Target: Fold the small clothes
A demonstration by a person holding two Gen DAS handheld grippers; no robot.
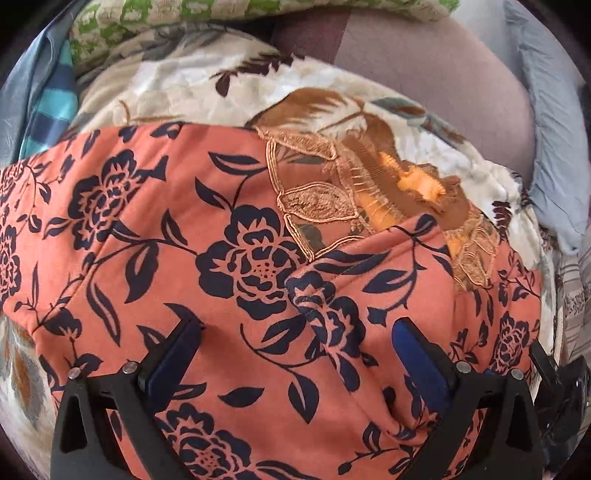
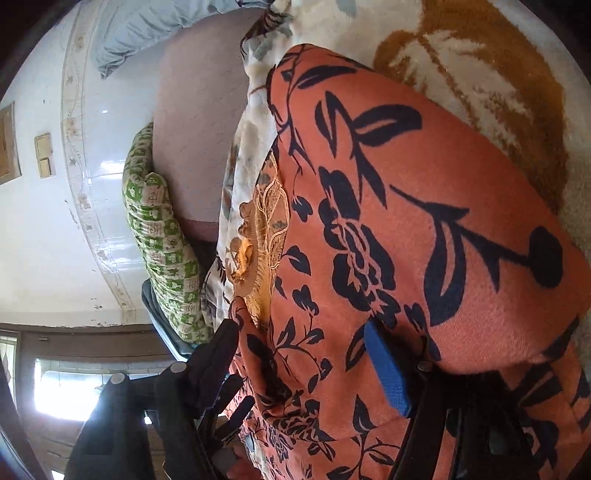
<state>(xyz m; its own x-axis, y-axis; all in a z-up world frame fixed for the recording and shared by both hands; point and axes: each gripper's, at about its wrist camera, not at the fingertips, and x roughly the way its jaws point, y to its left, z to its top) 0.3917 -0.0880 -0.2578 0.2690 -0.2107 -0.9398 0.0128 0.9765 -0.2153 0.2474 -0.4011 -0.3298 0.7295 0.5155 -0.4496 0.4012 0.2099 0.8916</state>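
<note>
An orange garment with a dark blue flower print (image 1: 207, 236) lies spread on a cream and brown blanket (image 1: 177, 85). It has a lace neckline (image 1: 317, 192) at the far side. My left gripper (image 1: 295, 332) is open just above the cloth, its fingers wide apart with a raised fold between them. In the right wrist view the same garment (image 2: 424, 206) fills the frame. My right gripper (image 2: 306, 343) is open with a bunched fold of the garment between its fingers; the blue pad (image 2: 388, 369) shows beside the cloth.
A green patterned pillow (image 2: 162, 236) and a grey-blue cloth (image 2: 147, 29) lie at the bed's far side. A mauve sheet (image 1: 443, 92) shows beyond the blanket. A white tiled wall (image 2: 55, 221) and a window (image 2: 74, 387) lie to the left.
</note>
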